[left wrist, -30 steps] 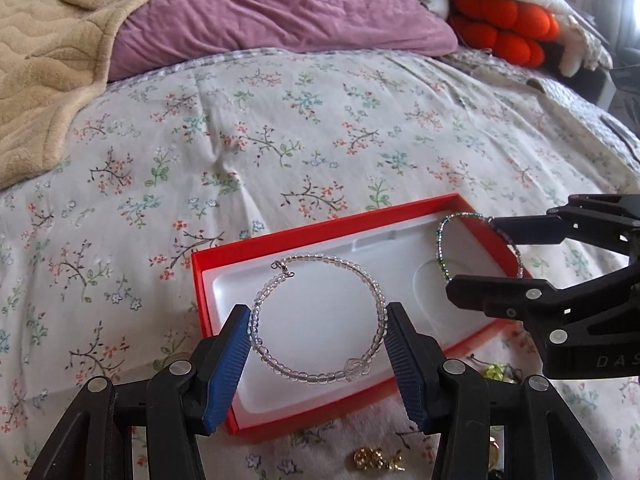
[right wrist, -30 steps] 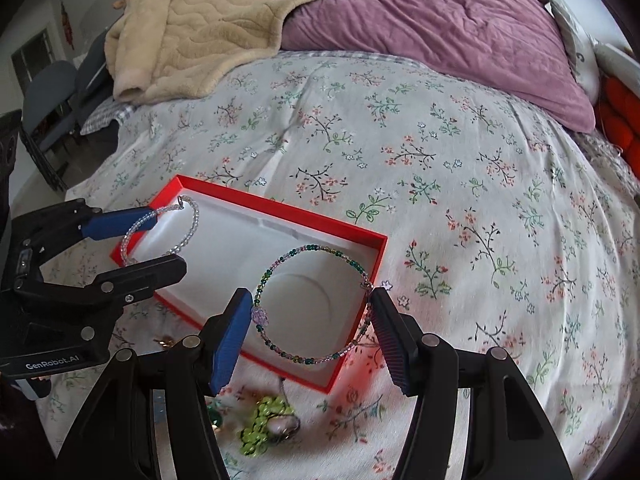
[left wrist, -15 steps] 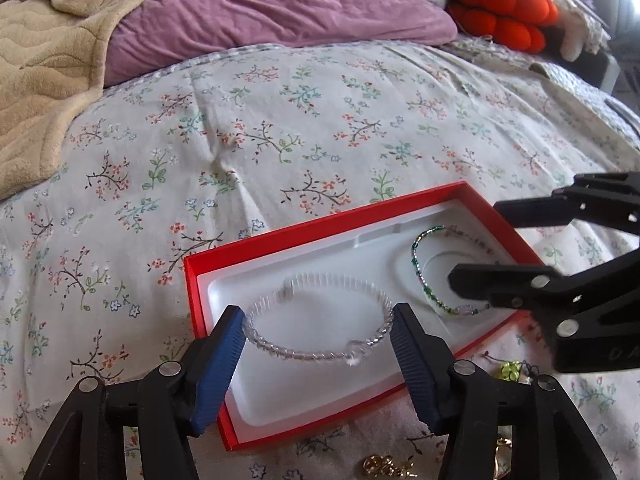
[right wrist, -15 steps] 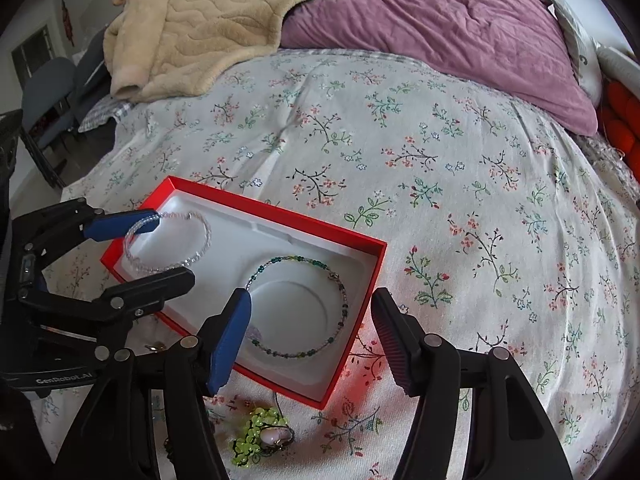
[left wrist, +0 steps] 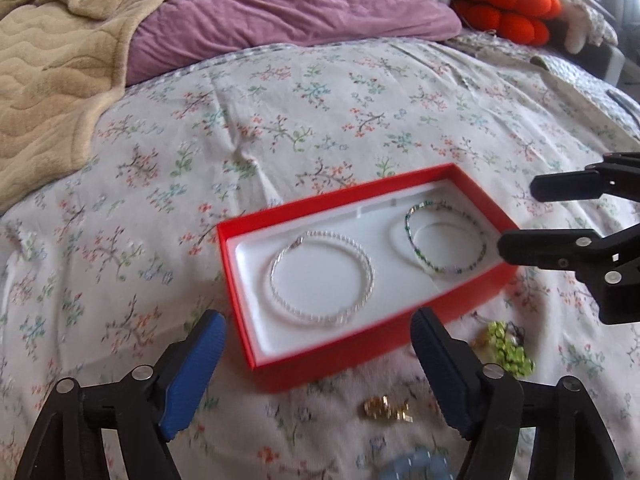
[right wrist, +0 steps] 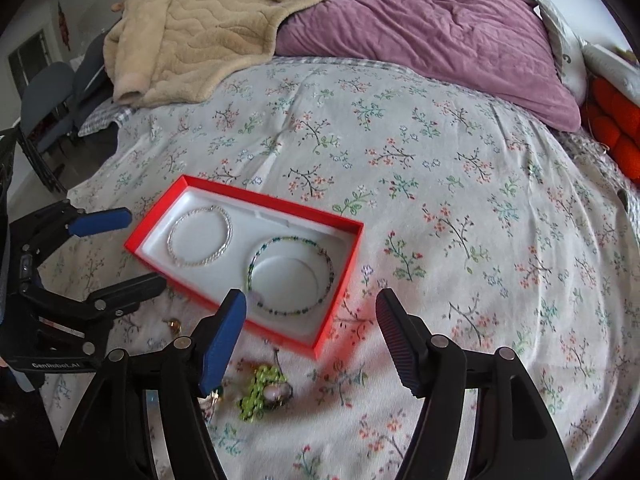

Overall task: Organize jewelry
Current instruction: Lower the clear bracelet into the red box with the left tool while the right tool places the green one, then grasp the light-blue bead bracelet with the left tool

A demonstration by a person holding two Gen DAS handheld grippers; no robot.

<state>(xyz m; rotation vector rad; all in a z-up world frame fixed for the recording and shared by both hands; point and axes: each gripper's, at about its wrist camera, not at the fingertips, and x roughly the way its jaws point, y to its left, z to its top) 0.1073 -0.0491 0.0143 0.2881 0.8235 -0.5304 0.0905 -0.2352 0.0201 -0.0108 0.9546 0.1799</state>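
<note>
A red box [left wrist: 320, 364] [right wrist: 338, 322] with a white insert lies on the flowered bedspread. A clear bead bracelet [left wrist: 322, 278] [right wrist: 200, 236] lies flat in its left part. A green bead bracelet [left wrist: 444, 242] [right wrist: 290, 276] lies flat in its right part. My left gripper [left wrist: 318, 334] [right wrist: 138, 248] is open and empty, just in front of the box. My right gripper [right wrist: 312, 312] [left wrist: 516, 218] is open and empty, at the box's near right end.
Loose jewelry lies on the bedspread in front of the box: a lime green bead piece [left wrist: 508, 346] [right wrist: 260, 394], a gold piece [left wrist: 386, 406] [right wrist: 174, 324] and a pale blue bead piece [left wrist: 420, 466]. A beige blanket [right wrist: 192, 28], purple duvet [right wrist: 420, 20] and orange cushion [left wrist: 508, 10] lie beyond.
Both grippers let go of their bracelets, which now lie flat in the box. Both grippers have opened wider and drawn back and up from the box.
</note>
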